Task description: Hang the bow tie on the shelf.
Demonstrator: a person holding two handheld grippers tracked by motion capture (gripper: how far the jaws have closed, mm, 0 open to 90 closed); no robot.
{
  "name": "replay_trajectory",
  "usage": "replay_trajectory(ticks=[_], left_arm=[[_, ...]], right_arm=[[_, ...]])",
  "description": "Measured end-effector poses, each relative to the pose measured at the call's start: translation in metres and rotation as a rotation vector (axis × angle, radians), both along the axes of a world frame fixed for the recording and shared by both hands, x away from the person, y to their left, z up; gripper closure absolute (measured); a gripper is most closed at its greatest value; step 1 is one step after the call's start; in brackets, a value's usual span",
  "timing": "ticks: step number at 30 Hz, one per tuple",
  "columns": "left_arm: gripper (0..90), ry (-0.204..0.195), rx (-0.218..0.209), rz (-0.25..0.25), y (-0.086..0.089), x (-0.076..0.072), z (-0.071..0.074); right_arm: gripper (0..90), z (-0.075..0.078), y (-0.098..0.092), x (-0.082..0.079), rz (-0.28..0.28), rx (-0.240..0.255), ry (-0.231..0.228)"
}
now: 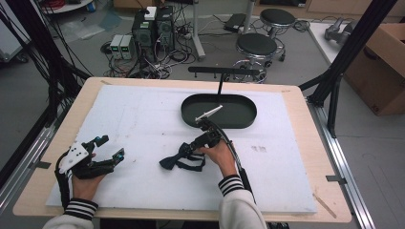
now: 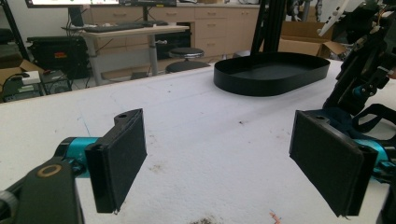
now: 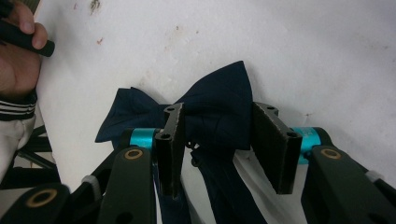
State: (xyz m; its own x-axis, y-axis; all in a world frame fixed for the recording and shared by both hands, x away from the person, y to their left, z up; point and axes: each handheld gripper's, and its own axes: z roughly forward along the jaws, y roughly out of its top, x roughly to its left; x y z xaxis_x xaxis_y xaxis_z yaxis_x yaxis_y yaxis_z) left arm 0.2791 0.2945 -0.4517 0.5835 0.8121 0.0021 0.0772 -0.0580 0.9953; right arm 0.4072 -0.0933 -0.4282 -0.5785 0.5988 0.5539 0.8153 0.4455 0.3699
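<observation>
Hovering your right gripper (image 3: 219, 154) w/ jaws parted round the navy bow tie (image 3: 205, 107) lying mid-table, pads not pressing, while your left gripper (image 2: 224, 158) idles wide open nearby, you're prob. at the grasp step, so next close on its knot, then carry to the black tray (image 1: 248, 121) beyond.
</observation>
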Motion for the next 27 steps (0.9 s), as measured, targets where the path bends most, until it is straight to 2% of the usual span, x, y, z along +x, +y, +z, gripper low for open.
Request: replay_trajectory(ticks=[6, 14, 15, 19, 27], left_arm=[[19.0, 0.000, 0.002, -0.001, 0.0001, -0.0001, 0.0000], [19.0, 0.000, 0.002, -0.001, 0.0001, 0.0000, 0.0000], [19.0, 0.000, 0.002, -0.001, 0.0001, -0.0001, 0.0000], [19.0, 0.001, 0.003, -0.002, 0.0002, -0.0001, 0.0001], [19.0, 0.001, 0.003, -0.002, 0.0002, -0.0001, 0.0001]], right_arm=[[61.2, -0.0030, 0.0028, 0.0001, 0.010, -0.007, 0.011], [74.3, -0.0042, 0.0054, -0.0011, 0.019, -0.031, 0.008], [78.7, -0.0047, 0.0053, -0.0011, 0.018, -0.039, 0.006], [86.1, -0.0053, 0.0063, -0.0020, 0.033, -0.054, 0.005], [88.0, -0.0045, 0.0074, -0.0034, 0.049, -0.028, -0.002]])
